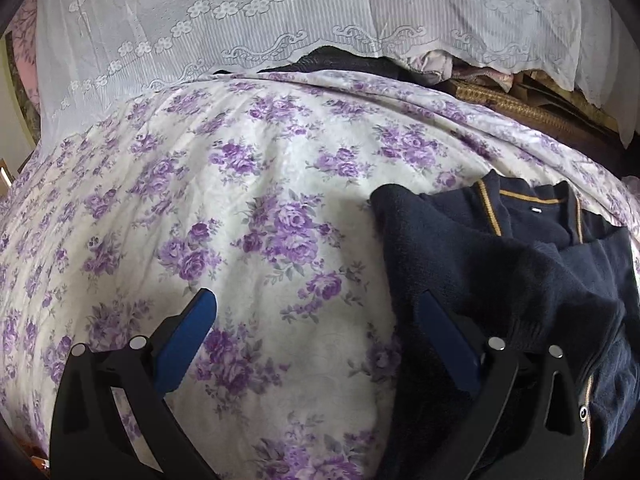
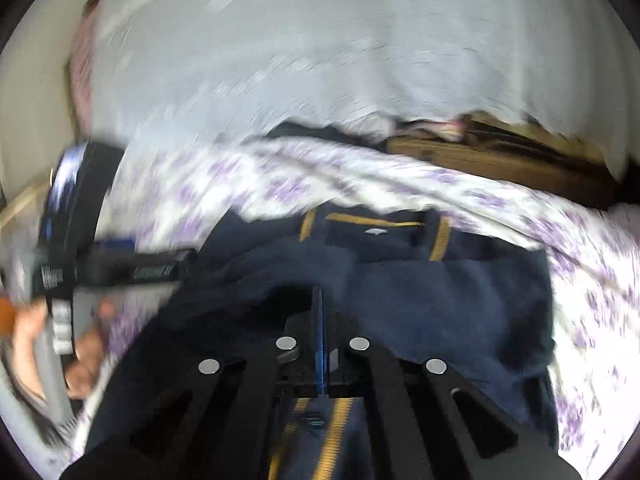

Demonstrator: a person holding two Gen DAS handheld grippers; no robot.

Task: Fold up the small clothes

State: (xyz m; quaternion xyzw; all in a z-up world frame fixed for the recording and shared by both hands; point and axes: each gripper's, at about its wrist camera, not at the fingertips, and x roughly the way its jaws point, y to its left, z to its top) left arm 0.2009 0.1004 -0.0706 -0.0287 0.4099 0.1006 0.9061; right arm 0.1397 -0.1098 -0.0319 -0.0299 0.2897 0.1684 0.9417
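At the lower right of the left wrist view lies a navy knit sweater point(image 1: 500, 264), crumpled, with mustard-yellow stripes along its collar and front edge and a small white label at the neck. It rests on a white bedspread point(image 1: 248, 208) printed with purple roses, which fills most of that frame. The left gripper point(image 1: 320, 312) stands spread wide, its blue-padded fingers point(image 1: 188, 340) apart; the left finger is over bare bedspread, the right one over the sweater's left edge, nothing pinched between them. In the right wrist view, which is blurred, the same sweater fills the centre and lower part of the frame, collar toward the top. The right gripper point(image 2: 322, 300) has its jaws pressed together, the blue pads meeting in a thin line at mid-frame; dark knit lies right at the tips, but whether cloth is pinched between them I cannot tell. At the left edge of that frame a hand point(image 2: 52, 344) grips the handle of the other gripper. Beyond the bedspread, across the top of both views, hangs a white lace cloth point(image 1: 280, 12) with flower embroidery, and brown woven things show under its hem at the upper right.
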